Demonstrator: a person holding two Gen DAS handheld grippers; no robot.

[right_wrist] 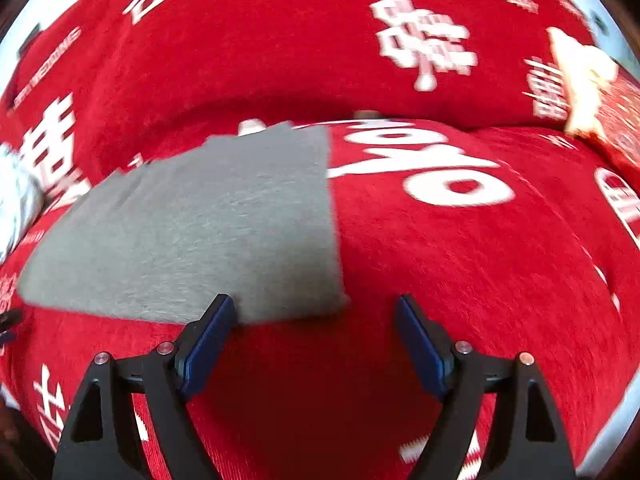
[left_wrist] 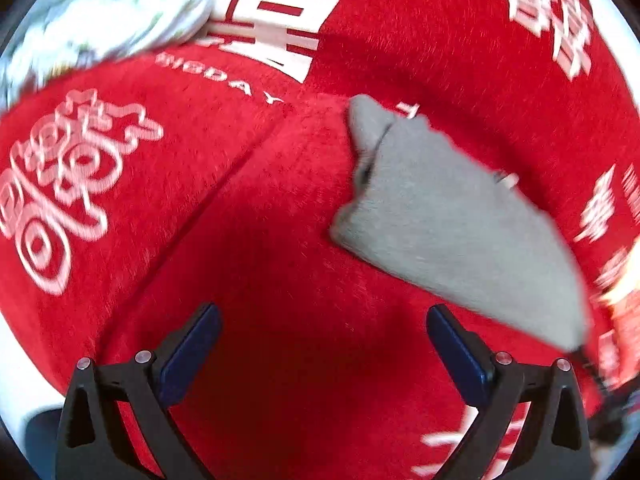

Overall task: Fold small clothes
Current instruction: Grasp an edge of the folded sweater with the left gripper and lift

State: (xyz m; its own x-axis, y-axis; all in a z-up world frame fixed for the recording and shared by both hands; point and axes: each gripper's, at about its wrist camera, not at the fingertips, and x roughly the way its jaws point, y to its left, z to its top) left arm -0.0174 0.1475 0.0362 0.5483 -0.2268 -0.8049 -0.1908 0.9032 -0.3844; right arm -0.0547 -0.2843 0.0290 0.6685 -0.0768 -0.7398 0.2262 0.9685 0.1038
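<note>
I am holding both grippers, left gripper [left_wrist: 324, 344] and right gripper [right_wrist: 316, 332], spread wide and empty; the flat grey fabric garment [right_wrist: 192, 224] is lying folded square on the red printed plush cover [right_wrist: 460, 260], seemingly finished.

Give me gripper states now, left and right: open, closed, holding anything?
Left gripper: open, nothing between the jaws; the grey garment lies ahead to its right.
Right gripper: open, holding nothing; the grey garment's near edge sits by one fingertip.
</note>
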